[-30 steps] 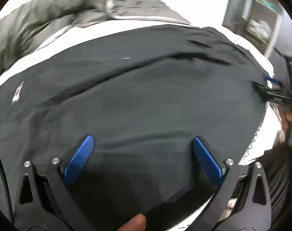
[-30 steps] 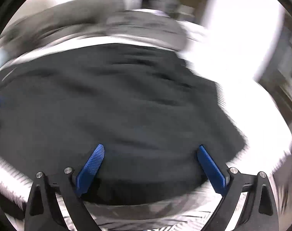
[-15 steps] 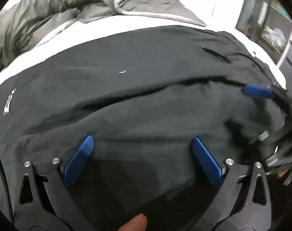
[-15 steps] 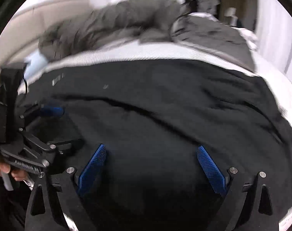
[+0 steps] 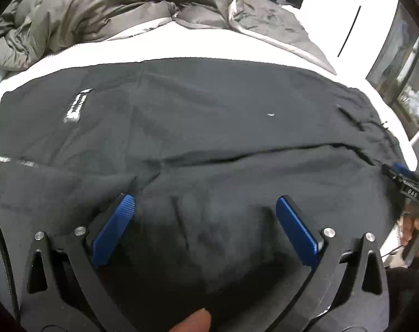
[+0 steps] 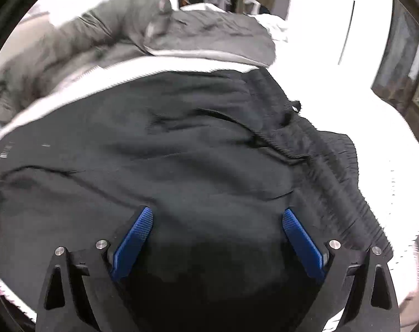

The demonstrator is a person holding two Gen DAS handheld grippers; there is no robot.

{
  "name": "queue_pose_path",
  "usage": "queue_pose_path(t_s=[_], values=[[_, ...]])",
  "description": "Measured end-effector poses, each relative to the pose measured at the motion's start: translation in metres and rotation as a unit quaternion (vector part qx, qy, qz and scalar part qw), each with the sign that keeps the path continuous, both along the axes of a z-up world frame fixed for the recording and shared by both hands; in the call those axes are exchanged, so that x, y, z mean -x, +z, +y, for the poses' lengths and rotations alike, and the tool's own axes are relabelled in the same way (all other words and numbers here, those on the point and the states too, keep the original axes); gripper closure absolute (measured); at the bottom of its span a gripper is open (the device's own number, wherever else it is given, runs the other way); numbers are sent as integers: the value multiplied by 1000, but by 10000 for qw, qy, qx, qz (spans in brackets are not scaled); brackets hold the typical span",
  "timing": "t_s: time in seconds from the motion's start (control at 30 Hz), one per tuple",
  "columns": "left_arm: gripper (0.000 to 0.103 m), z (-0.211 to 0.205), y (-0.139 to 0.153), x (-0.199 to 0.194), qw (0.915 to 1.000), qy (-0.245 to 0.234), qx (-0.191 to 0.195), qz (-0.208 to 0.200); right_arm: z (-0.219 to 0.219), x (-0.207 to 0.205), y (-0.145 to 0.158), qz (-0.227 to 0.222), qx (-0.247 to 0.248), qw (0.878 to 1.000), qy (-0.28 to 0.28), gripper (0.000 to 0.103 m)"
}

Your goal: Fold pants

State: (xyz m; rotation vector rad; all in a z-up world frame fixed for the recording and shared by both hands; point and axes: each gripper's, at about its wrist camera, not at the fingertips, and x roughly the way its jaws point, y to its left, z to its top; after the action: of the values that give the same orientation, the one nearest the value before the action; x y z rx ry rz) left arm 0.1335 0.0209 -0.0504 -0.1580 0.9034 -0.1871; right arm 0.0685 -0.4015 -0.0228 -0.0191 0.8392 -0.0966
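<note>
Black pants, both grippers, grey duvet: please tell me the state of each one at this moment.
black pants: spread flat on the bed, one layer lying over another along a long fold line, waistband bunched.
left gripper: open, holding nothing, over the pants.
right gripper: open, holding nothing, over the pants.
grey duvet: crumpled at the far side of the bed.
white sheet: bare between duvet and pants.

A small white marking reading approximately "0A5" stands on the black body of the right gripper (image 5: pixel 412 192), seen at the right edge of the left wrist view; the first character is uncertain. A white printed logo (image 5: pixel 77 105) stands on the black fabric pants (image 5: pixel 209 127); its characters are illegible.
</note>
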Motion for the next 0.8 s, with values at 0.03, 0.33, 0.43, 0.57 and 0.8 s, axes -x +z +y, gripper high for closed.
queue_pose_path(t_s=[0.03,0.33,0.43,0.57,0.8], values=[[1,6,5,9,9999,-48,74,-76,8,5,4,-68,-222,9994,270,6],[1,95,-7,47,9933,515,-1015,224,102,4,-25,358,558,9825,1740,6],[1,139,-2,59,9869,1003,-1248,190,95,4,-20,409,365,9850,1638,5],[0,215,-11,64,9695,1889,-1519,356,81,-11,-22,422,279,9856,1612,6],[1,229,8,81,9695,2284,-869,211,80,-7,-21,395,-12,9856,1645,5]])
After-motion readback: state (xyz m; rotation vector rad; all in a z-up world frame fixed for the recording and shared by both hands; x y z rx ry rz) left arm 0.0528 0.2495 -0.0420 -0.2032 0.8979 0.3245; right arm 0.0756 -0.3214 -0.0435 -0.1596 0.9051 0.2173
